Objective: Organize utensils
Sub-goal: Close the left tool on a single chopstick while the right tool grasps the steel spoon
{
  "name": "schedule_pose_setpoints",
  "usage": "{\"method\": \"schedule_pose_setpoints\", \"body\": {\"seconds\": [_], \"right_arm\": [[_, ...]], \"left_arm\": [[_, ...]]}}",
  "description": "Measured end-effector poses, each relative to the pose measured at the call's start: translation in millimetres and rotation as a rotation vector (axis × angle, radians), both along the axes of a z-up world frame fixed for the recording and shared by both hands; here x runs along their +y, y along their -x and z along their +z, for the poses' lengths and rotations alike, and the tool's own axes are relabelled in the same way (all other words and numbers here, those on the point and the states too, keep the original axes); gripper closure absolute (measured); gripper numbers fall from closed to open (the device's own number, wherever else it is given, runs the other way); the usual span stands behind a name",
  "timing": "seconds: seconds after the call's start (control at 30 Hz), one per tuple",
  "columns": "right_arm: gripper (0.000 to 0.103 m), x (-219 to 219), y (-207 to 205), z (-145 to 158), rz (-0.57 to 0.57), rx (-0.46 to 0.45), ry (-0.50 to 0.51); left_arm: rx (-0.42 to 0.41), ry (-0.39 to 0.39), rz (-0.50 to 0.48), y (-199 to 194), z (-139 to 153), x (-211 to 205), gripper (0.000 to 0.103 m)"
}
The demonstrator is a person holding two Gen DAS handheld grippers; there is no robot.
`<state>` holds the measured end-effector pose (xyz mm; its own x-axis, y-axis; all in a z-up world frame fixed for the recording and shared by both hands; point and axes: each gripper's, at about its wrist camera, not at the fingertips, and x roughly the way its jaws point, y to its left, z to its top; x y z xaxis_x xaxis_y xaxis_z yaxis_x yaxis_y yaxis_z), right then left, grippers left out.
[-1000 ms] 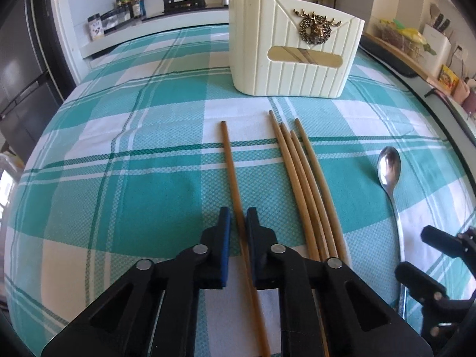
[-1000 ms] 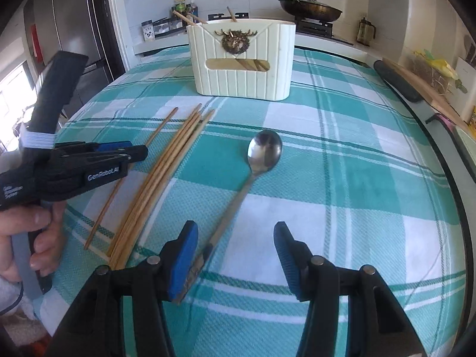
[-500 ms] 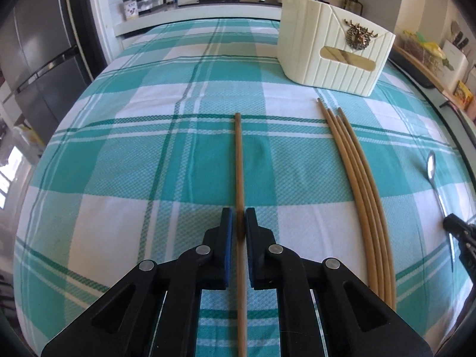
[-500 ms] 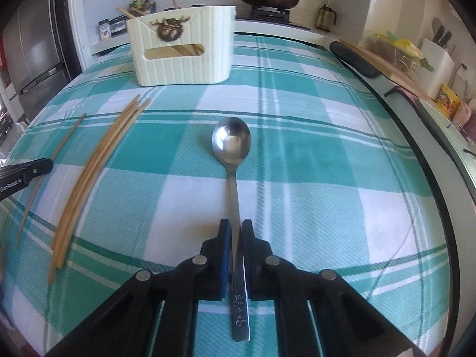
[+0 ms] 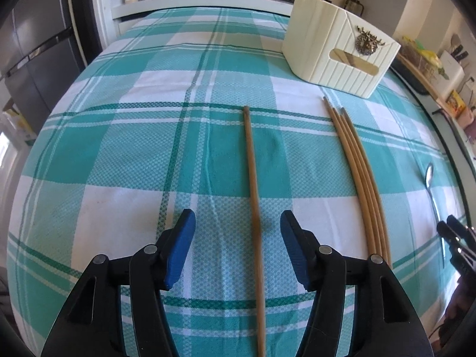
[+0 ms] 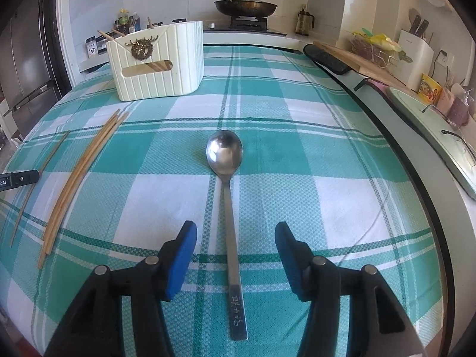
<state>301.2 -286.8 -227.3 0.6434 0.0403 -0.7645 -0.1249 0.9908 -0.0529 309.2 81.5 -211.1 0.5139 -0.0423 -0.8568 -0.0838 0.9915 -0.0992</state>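
Note:
My left gripper [image 5: 236, 232] is open, its blue pads on either side of a single brown chopstick [image 5: 253, 184] that lies on the checked cloth. A bundle of several chopsticks [image 5: 360, 172] lies to its right. My right gripper [image 6: 235, 244] is open around the handle of a steel spoon [image 6: 226, 175] that lies flat on the cloth. The cream utensil holder [image 6: 157, 62] with a gold deer emblem stands at the back and holds several chopsticks; it also shows in the left wrist view [image 5: 336, 56]. The bundle [image 6: 80, 172] lies left of the spoon.
The table carries a teal and white checked cloth [image 5: 148, 154]. A stove with a lidded pan [image 6: 245, 7] stands behind the table. A counter with a board, jars and a knife block [image 6: 415, 50] runs along the right. A fridge [image 5: 35, 59] stands at the left.
Both grippers were shut half a second ago, the left on the single chopstick and the right on the spoon handle. Both have opened, and the chopstick and spoon lie on the cloth.

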Motion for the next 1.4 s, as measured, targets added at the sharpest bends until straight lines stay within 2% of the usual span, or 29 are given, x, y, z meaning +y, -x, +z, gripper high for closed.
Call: {"method": "schedule_pose_setpoints", "body": {"seconds": [0.2,0.4,0.47,0.6,0.67,0.97,1.1,1.17,1.23,1.3,1.33,1.4], "right_arm": [[0.047,-2,-1,-8,-0.001,0.023,-0.017],[0.047,-2,-4,-8,0.007,0.031,-0.015],[0.046,-3,-8,-8,0.015,0.037,-0.012],[0.045,1,-24,-7,0.043,0.059,0.007],[0.045,2,-32,-7,0.052,0.071,0.003],[0.045,6,-52,-6,0.093,0.063,-0.014],[0.045,9,-67,-5,0.102,0.062,-0.022],[0.044,12,-73,-6,0.103,0.06,-0.029],[0.043,18,-77,-6,0.098,0.046,-0.024],[0.051,22,-82,-7,0.083,0.03,-0.018],[0.067,22,-84,-7,0.077,0.023,-0.017],[0.067,22,-86,-7,0.08,0.016,-0.029]], "left_arm": [[0.005,-0.07,-0.04,1,-3,-9,0.038],[0.021,-0.07,-0.067,-4,-2,-9,0.034],[0.033,-0.053,-0.084,-9,-1,-6,0.034],[0.047,0.073,-0.095,-24,5,14,0.034],[0.043,0.101,-0.102,-30,8,20,0.034],[0.072,0.013,-0.151,-54,1,7,0.04],[0.075,-0.011,-0.134,-63,1,4,0.05],[0.072,-0.031,-0.134,-64,1,0,0.062],[0.067,-0.031,-0.14,-64,1,-4,0.082],[0.063,-0.017,-0.146,-63,0,-6,0.096],[0.06,-0.009,-0.15,-63,0,-7,0.097],[0.049,0.003,-0.157,-63,1,-5,0.098]]}}
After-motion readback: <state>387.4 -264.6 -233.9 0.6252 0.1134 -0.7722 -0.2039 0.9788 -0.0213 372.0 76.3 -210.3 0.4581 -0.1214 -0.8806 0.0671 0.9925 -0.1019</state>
